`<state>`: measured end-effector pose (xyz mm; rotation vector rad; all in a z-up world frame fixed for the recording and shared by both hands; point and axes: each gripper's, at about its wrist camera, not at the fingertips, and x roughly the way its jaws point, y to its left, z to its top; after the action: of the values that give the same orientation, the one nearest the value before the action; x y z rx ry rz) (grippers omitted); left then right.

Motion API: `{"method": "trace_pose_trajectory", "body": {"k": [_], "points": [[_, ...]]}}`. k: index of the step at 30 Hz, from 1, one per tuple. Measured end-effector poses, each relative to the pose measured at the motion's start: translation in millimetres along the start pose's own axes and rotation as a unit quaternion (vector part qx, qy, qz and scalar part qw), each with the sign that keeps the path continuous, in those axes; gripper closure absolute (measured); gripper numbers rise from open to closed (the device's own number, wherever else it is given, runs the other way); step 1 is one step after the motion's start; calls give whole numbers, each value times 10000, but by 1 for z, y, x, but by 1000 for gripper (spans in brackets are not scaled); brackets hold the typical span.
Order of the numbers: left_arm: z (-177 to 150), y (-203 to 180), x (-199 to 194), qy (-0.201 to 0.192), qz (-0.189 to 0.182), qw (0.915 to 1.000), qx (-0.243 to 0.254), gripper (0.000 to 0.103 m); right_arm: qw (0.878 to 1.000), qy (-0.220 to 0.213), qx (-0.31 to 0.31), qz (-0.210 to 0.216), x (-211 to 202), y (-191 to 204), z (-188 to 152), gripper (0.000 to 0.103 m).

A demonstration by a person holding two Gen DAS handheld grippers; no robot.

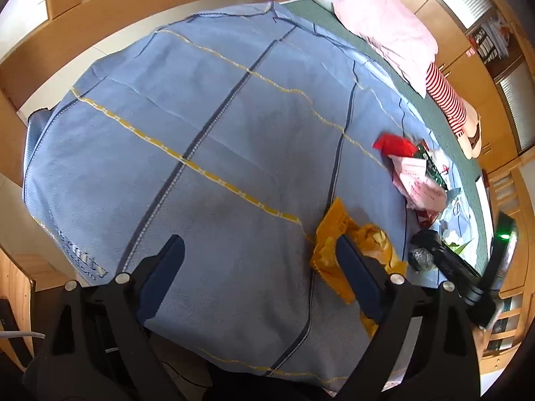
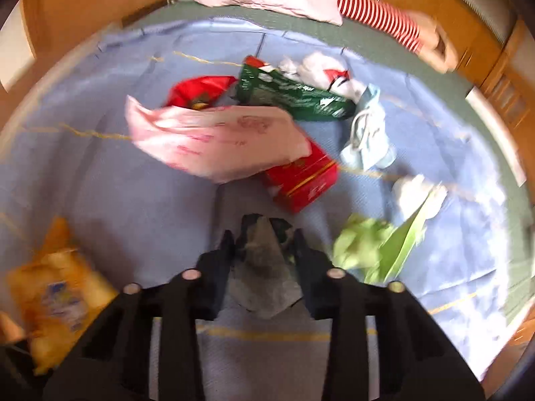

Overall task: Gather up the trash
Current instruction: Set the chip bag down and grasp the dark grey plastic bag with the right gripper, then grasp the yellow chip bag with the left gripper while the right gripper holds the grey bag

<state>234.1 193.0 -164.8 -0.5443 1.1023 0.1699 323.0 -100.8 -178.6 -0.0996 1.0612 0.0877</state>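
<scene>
A bed covered by a light blue blanket [image 1: 234, 153] with dark blue and yellow stripes fills both views, framed by a wooden bed rail [image 1: 100, 30] and wooden cabinets [image 1: 468, 46]. A pink pillow [image 1: 384, 26] and a red-and-white striped cloth [image 1: 446, 97] lie at the far edge on a green sheet [image 1: 461, 163].

The left gripper [image 1: 260, 260] hovers above the blanket with its jaws spread wide and nothing between them; its right finger stands in front of a crumpled yellow wrapper [image 1: 337, 230], though contact cannot be judged.

The right gripper [image 2: 264, 254] has its jaws drawn close on a crumpled dark wrapper [image 2: 264, 267], which sits pinched between the fingers. This view is blurred.

The rest of the trash lies scattered on the blanket beyond it: a pink plastic bag [image 2: 217, 140] overlapping a red box [image 2: 304, 180], a red wrapper [image 2: 197, 92], a green packet [image 2: 291, 95], white tissues [image 2: 317, 70], a pale blue mask [image 2: 367, 130] and green scraps [image 2: 371, 244].
</scene>
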Motion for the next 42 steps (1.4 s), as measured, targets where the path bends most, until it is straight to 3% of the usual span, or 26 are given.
{"method": "trace_pose_trajectory", "body": {"k": [3, 4, 10, 15, 19, 21, 23, 27, 29, 31, 34, 36, 38, 39, 41, 42], "points": [[-1, -3, 1, 10, 9, 10000, 57, 12, 9878, -310, 779, 1310, -24, -18, -15, 71], [-1, -3, 2, 19, 12, 10000, 62, 12, 9842, -365, 894, 1486, -30, -23, -19, 71], [-4, -4, 5, 104, 8, 9999, 99, 12, 9901, 139, 631, 1246, -25, -25, -52, 67], [-8, -9, 9, 182, -9, 9997, 191, 12, 9925, 260, 593, 1034, -36, -38, -72, 61], [-10, -11, 10, 220, -31, 9995, 241, 12, 9982, 427, 304, 280, -42, -48, -87, 59], [-10, -12, 10, 220, -41, 9994, 253, 12, 9981, 520, 288, 166, -41, -54, -95, 37], [-11, -13, 10, 240, -67, 9993, 269, 12, 9977, 604, 318, 33, -38, -57, -102, 33], [-14, -22, 14, 338, -300, 9981, 416, 10, 9964, 803, 249, -76, -27, -53, -107, 34], [-17, -33, 19, 423, -530, 9954, 670, 10, 9964, 826, 201, -8, -25, -45, -109, 49], [-22, -44, 21, 444, -644, 9931, 877, 10, 9974, 706, 113, -22, -27, -36, -110, 56], [-31, -71, 25, 355, -838, 9855, 1429, 10, 9972, 654, 235, 264, -31, -26, -115, 56], [-34, -84, 31, 291, -766, 9822, 1689, 10, 9965, 661, 343, 373, -31, -23, -119, 56], [-38, -94, 42, 235, -643, 9796, 1888, 17, 9970, 602, 336, 351, -35, -19, -122, 56], [-39, -96, 47, 273, -566, 9786, 1961, 34, 9971, 570, 331, 373, -38, -17, -124, 56], [-40, -99, 55, 221, -517, 9778, 2018, 40, 9971, 493, 400, 424, -43, -17, -126, 56], [-39, -98, 53, 151, -514, 9779, 2020, 50, 9972, 426, 440, 419, -46, -18, -127, 56]]}}
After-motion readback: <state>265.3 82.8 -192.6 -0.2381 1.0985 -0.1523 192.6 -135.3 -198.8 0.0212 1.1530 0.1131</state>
